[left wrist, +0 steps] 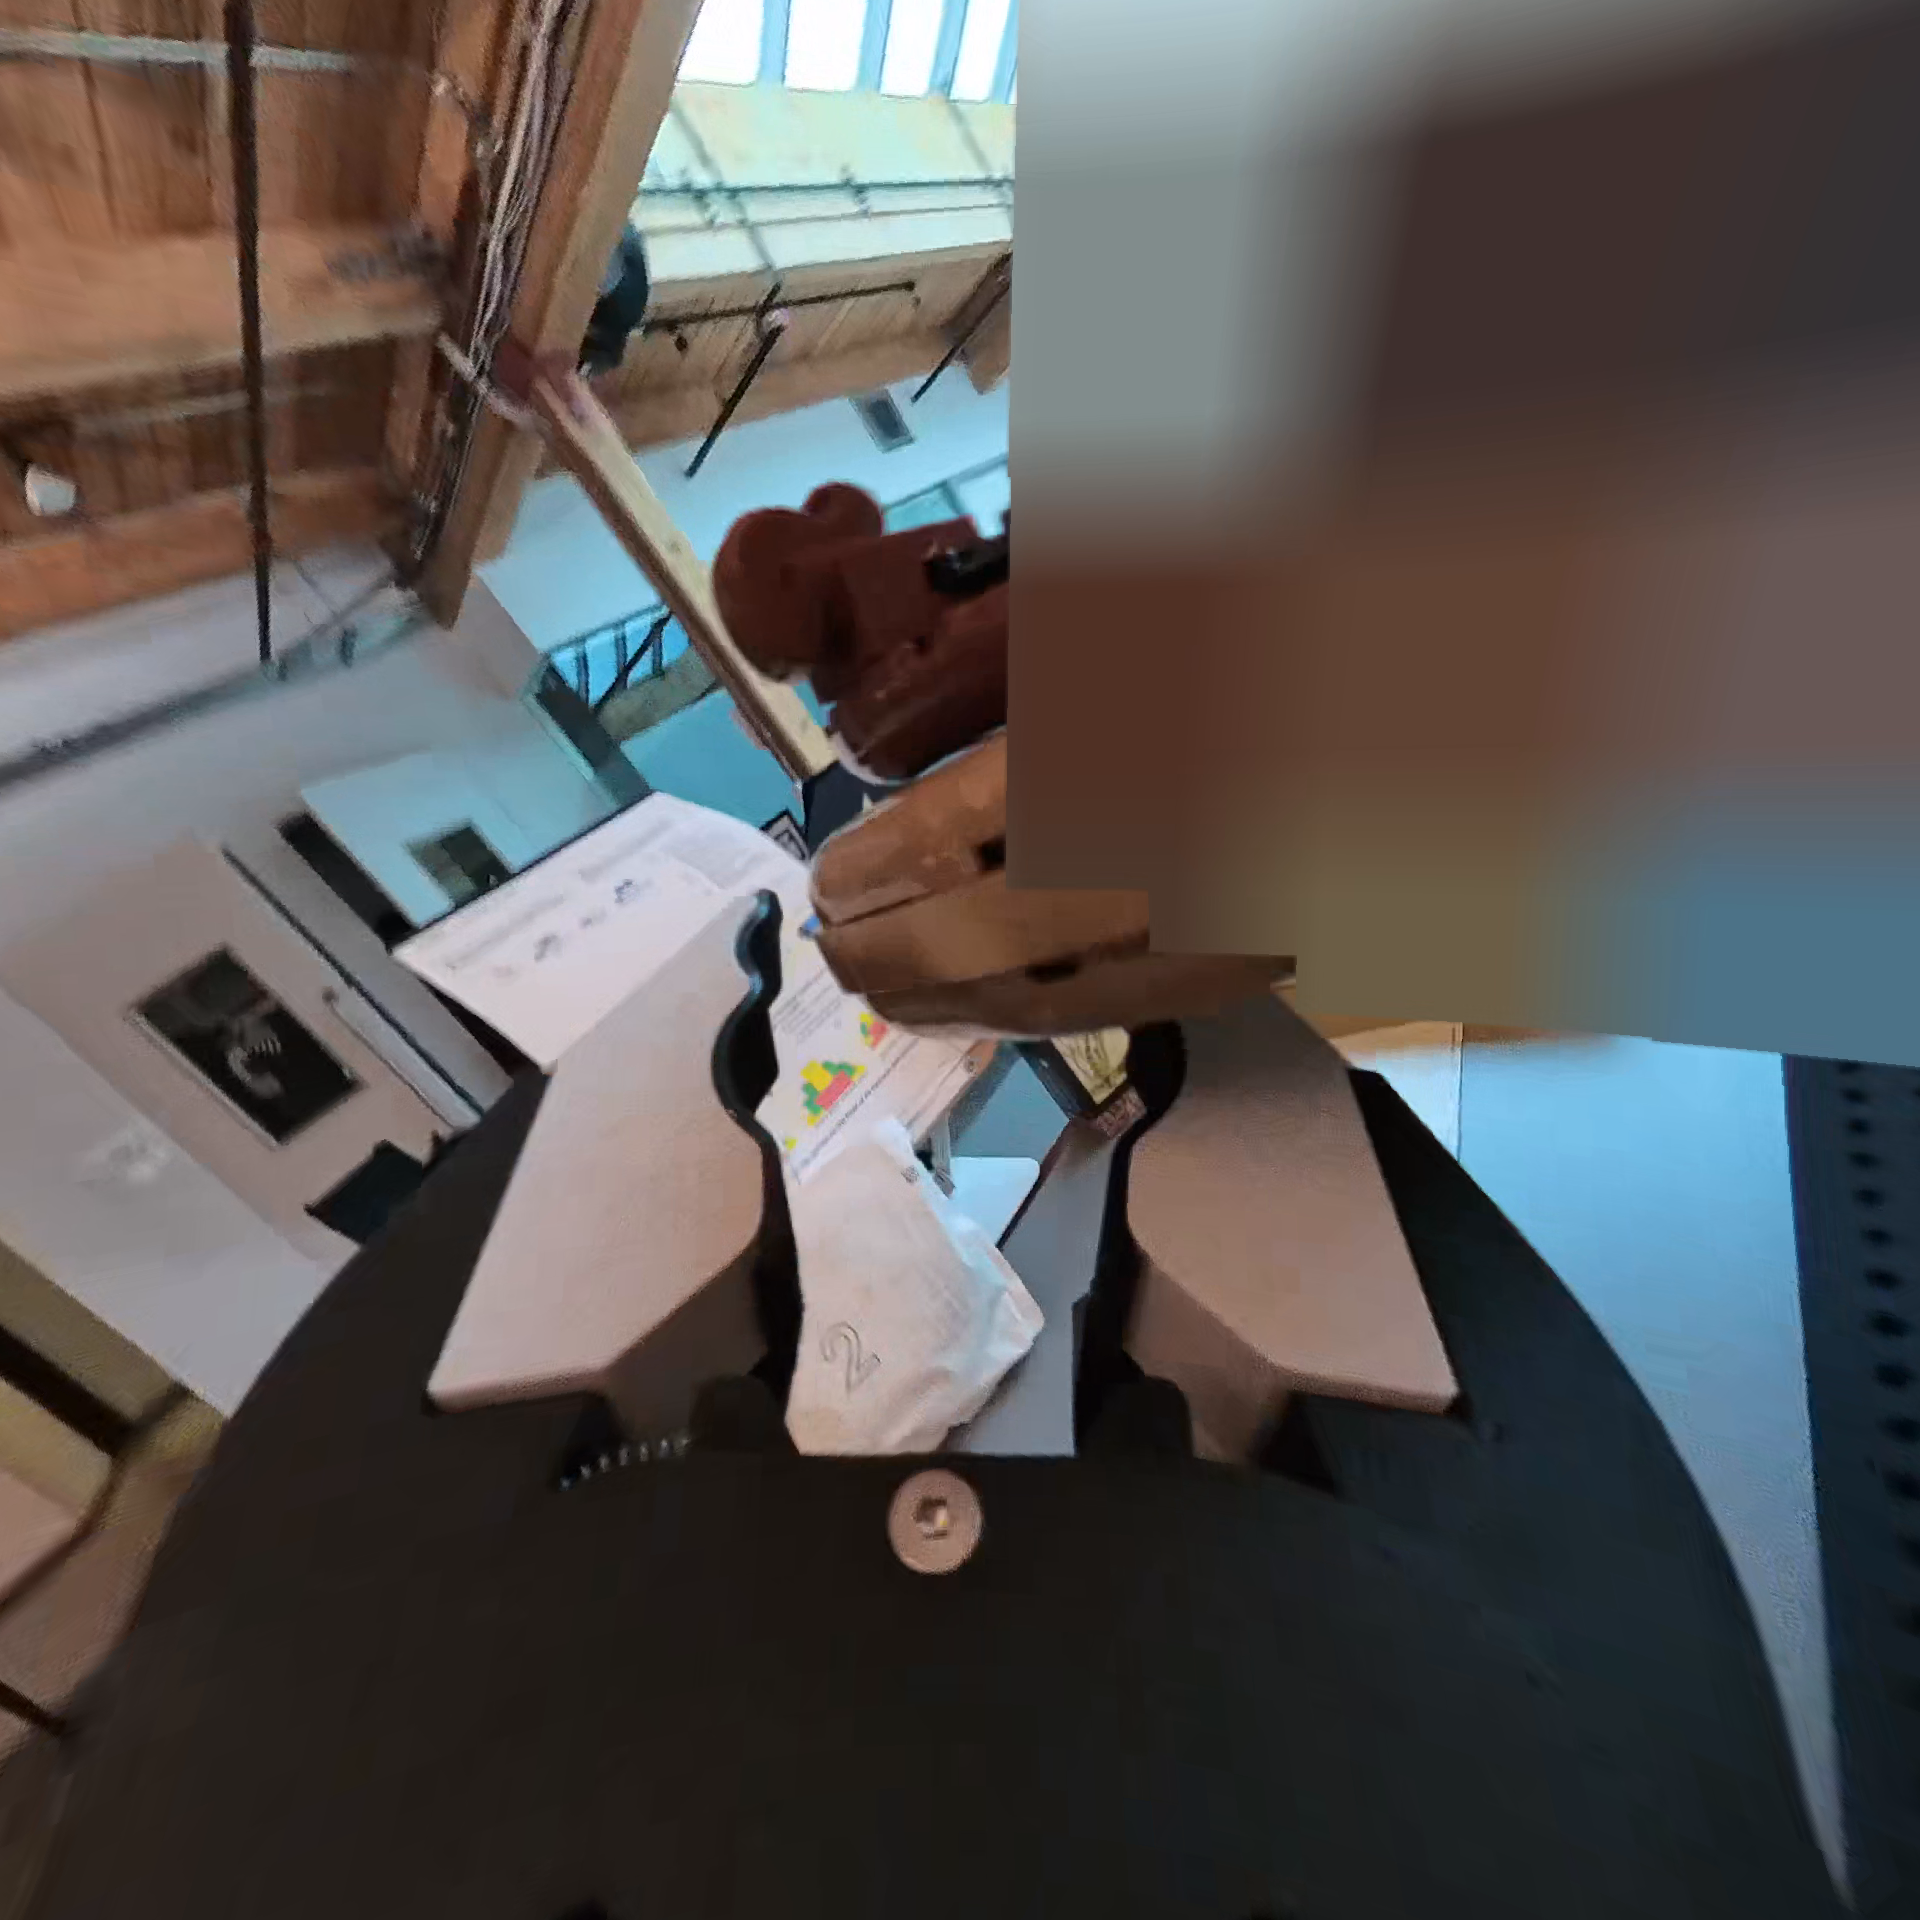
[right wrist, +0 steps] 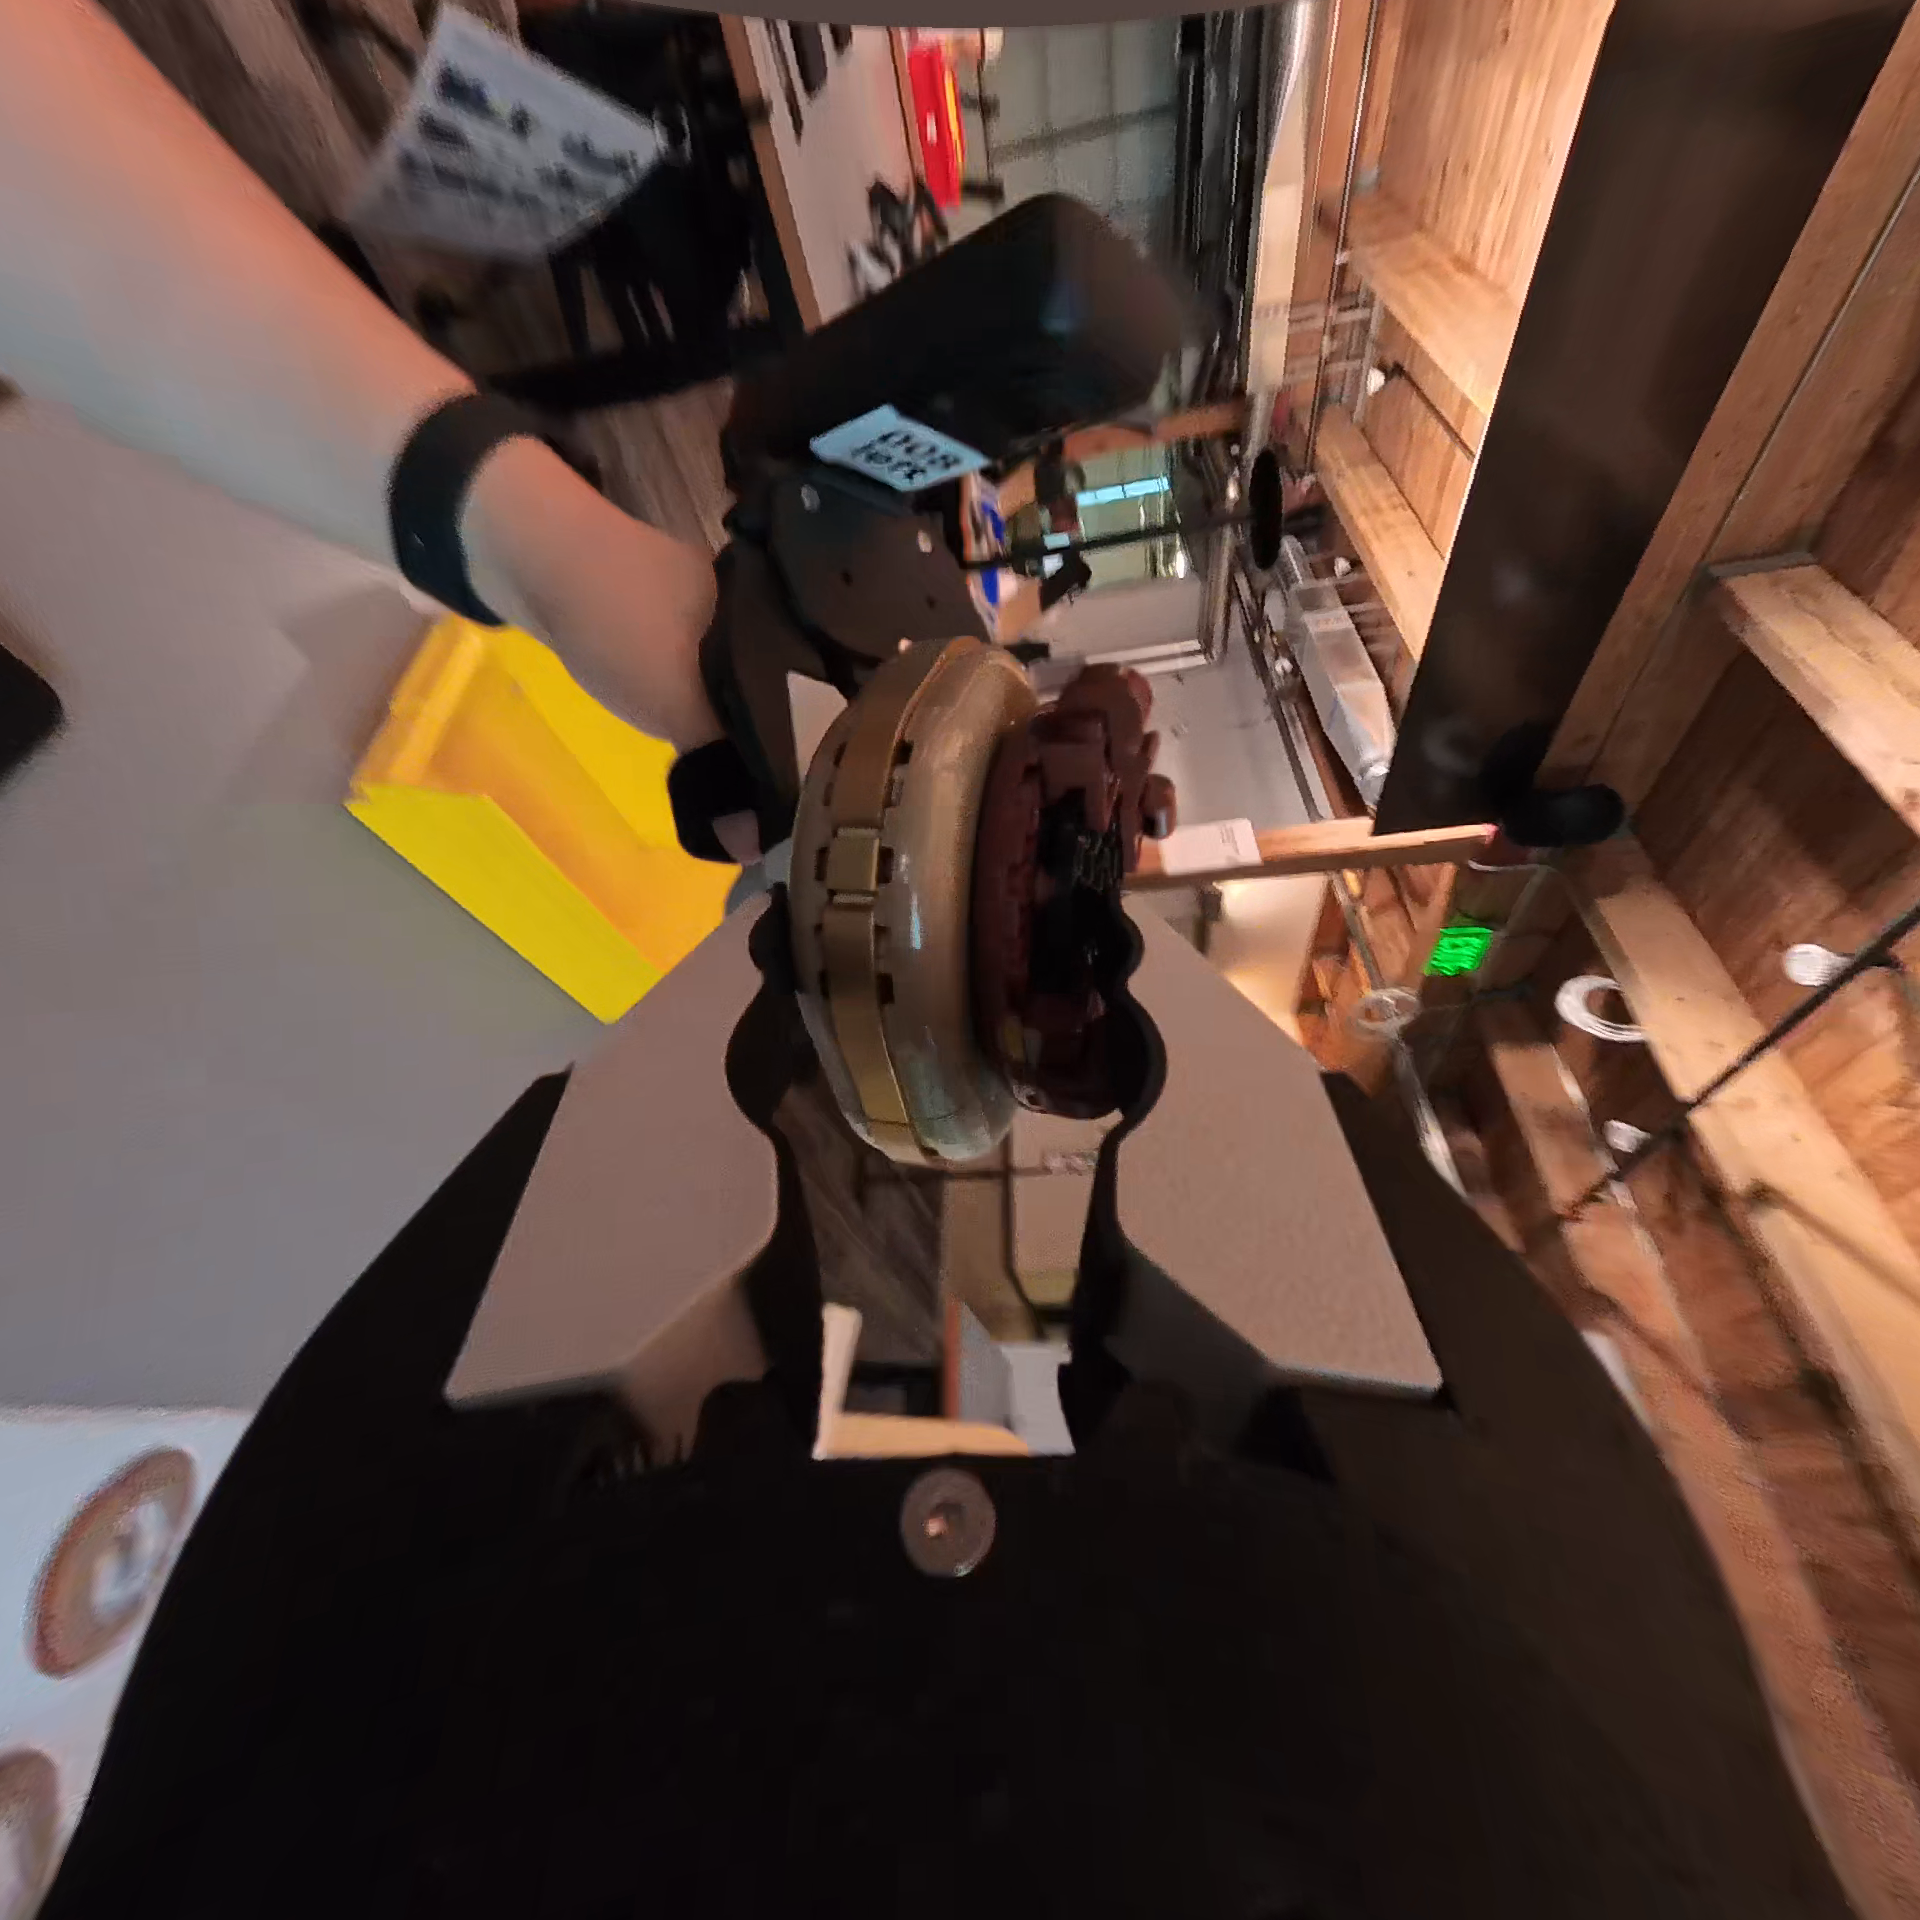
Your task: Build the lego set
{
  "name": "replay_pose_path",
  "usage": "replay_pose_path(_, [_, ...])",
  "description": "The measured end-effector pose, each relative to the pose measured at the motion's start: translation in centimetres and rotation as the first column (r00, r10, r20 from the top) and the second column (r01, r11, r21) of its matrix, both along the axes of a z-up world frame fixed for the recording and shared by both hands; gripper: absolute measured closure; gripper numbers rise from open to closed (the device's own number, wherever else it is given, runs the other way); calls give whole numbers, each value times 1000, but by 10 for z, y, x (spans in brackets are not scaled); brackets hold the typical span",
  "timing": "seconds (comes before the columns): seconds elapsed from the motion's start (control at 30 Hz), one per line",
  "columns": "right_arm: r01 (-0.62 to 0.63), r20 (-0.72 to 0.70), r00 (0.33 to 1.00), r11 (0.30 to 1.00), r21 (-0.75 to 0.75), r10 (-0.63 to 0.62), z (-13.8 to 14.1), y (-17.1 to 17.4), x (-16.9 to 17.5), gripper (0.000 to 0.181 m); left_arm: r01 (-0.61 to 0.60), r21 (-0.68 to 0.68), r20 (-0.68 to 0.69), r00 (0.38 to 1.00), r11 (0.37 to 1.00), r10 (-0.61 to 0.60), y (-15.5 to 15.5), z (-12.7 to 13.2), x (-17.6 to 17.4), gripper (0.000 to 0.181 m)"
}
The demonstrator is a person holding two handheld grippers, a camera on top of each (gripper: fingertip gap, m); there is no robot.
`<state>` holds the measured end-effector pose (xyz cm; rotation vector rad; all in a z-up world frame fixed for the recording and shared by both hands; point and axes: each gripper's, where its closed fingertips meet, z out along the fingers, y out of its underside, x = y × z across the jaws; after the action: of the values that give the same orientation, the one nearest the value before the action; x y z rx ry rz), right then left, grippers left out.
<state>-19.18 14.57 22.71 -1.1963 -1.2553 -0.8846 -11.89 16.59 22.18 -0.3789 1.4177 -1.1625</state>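
Note:
The lego build has a round tan base (right wrist: 914, 935) with a dark red-brown brick body (right wrist: 1060, 914) on one face. My right gripper (right wrist: 945, 997) is shut on it across base and body and holds it in the air, tipped on its side. In the left wrist view the same tan base (left wrist: 966, 935) and brown body (left wrist: 862, 623) hang just beyond my left gripper (left wrist: 956, 997), whose jaws stand wide apart and hold nothing. A hand holds the left gripper's dark body (right wrist: 862, 561) behind the build, and one of its fingertips is at the base's rim.
A white numbered paper bag (left wrist: 914, 1320) and an open instruction booklet (left wrist: 623, 914) lie on the table below. A yellow bin (right wrist: 540, 810) stands on the white table (right wrist: 208, 1039). Wooden beams and shelving (right wrist: 1662, 727) fill the background. The tips of one gripper are about 7 cm away from the tips of the other.

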Motion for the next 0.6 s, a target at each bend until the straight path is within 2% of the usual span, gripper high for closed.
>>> replay_pose_path(0.1, [-126, -163, 980, 991, -43, 118, 6, -12, -10, 125, 55, 136, 116, 991, 989, -71, -18, 6, -19, 115])
replay_pose_path(0.17, [-186, -226, 959, 982, -34, 174, 14, -19, -11, 126, 41, 197, 205, 975, 980, -82, -24, 13, -31, 126])
replay_pose_path(0.3, [-239, -277, 934, 971, -9, 227, 23, -24, -8, 132, 115, 130, 185, 973, 985, -138, -31, 18, -31, 126])
replay_pose_path(0.33, [-235, -283, 934, 972, -23, 219, 21, -24, -4, 132, 126, 117, 217, 965, 985, -149, -31, 16, -28, 126])
replay_pose_path(0.4, [-182, -226, 960, 981, -62, 164, 13, -19, 3, 133, 93, 79, 328, 938, 993, -114, -27, 10, -20, 125])
replay_pose_path(0.47, [-136, -100, 987, 986, -101, 126, 3, -14, 2, 133, 35, 59, 431, 901, 998, -57, -23, 7, -19, 125])
replay_pose_path(0.53, [-101, 26, 994, 990, -95, 104, -2, -9, 0, 132, -20, 32, 486, 874, 999, 2, -16, 8, -22, 125])
replay_pose_path(0.6, [-48, 93, 994, 996, -80, 55, -3, -3, 3, 133, -80, 12, 511, 857, 997, 62, -9, 9, -23, 125])
